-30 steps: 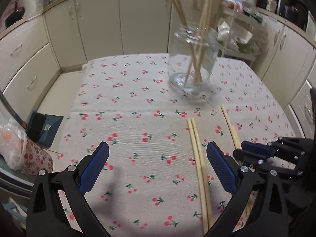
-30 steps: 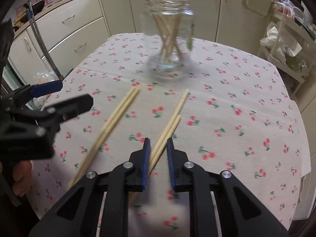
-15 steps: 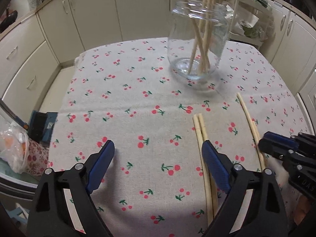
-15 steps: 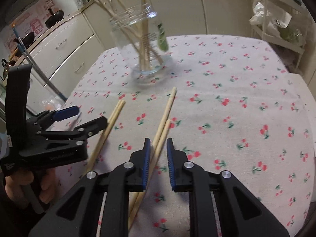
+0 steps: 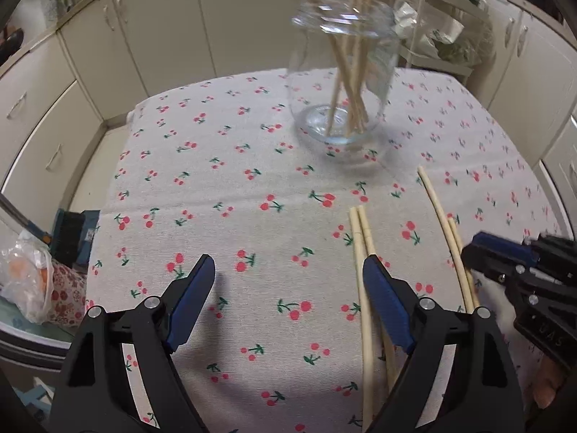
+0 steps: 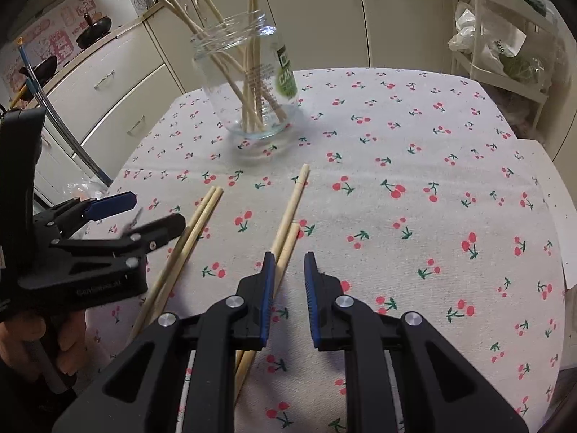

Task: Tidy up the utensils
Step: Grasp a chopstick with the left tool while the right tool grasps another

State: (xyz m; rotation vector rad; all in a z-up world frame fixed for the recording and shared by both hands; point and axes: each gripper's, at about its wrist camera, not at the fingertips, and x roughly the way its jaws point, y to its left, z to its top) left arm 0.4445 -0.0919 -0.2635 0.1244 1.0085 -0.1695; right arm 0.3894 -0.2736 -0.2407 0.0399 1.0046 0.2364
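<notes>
Left wrist view: the left gripper (image 5: 288,303), jaws closing on bare tablecloth (image 5: 252,187), has one chopstick pair (image 5: 360,252) under its right finger; it may knock them — the right gripper (image 6: 288,288), narrowly parted, empty, straddles another pair (image 6: 285,231); jar (image 6: 249,83) beyond.

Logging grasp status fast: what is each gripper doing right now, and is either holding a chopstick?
Left gripper: wide, closing slightly, holding nothing.
Right gripper: narrow gap, gripping nothing; chopsticks lie beneath.
</notes>
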